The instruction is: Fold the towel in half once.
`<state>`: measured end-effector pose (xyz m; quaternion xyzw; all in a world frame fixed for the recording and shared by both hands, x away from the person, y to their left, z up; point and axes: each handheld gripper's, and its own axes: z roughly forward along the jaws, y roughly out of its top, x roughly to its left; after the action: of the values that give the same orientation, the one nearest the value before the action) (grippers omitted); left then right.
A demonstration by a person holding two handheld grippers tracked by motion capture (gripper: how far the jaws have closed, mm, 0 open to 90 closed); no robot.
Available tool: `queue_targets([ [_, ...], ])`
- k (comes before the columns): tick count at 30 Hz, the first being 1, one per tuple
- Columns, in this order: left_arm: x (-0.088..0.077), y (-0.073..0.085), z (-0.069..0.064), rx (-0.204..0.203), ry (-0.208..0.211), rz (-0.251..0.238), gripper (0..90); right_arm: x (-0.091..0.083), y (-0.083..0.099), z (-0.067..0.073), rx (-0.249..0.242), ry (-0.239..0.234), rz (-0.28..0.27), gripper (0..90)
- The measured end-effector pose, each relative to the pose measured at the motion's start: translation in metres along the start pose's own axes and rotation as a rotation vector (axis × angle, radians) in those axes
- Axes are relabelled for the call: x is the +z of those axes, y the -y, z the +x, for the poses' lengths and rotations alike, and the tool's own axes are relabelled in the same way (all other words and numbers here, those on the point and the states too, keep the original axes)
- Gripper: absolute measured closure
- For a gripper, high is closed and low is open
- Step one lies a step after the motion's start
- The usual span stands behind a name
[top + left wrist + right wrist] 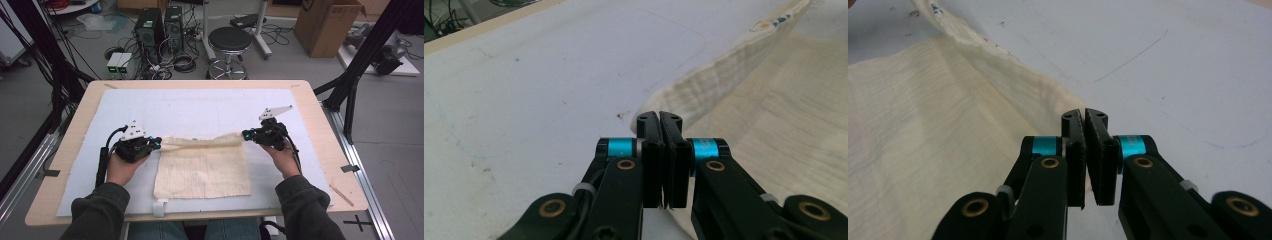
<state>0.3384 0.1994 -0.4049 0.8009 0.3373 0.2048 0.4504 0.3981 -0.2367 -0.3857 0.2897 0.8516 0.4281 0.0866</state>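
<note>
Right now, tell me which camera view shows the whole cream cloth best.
The high view: the cream cloth lies whole on the white mat, its far edge lifted between the left gripper and right gripper. The left gripper view and the right gripper view each show one pinched corner and part of the cloth's surface.

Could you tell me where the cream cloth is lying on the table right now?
In the high view the cream cloth lies on the white mat at the near middle, its far corners pinched by the left gripper and right gripper.
</note>
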Motion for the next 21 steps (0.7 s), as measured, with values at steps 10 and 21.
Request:
queue_targets([
  [10, -0.009, 0.011, -0.011, 0.024, 0.012, 0.004, 87.7, -0.003, 0.013, 0.014, -0.02, -0.015, -0.006, 86.9],
  [21, -0.023, 0.012, -0.027, 0.075, 0.005, -0.002, 87.6, -0.012, 0.026, 0.032, -0.043, -0.026, -0.005, 86.9],
])
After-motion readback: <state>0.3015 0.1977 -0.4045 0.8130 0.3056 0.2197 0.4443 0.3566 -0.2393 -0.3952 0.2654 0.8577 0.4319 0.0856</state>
